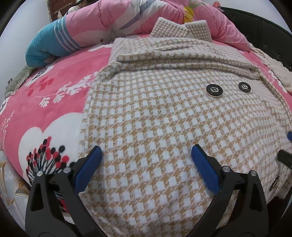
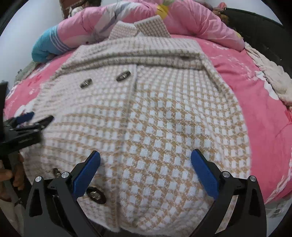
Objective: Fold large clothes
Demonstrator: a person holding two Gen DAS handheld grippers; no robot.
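Coat [image 1: 155, 118] and quilt [image 1: 109, 20] on bed [image 1: 54, 87]

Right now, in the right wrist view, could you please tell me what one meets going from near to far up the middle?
right gripper → houndstooth coat → coat collar → pink quilt.

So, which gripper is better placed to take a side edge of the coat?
Probably the left. The open left gripper has one finger right at the coat's left edge. The right gripper, also open, hovers over the cloth, with its edge farther off.
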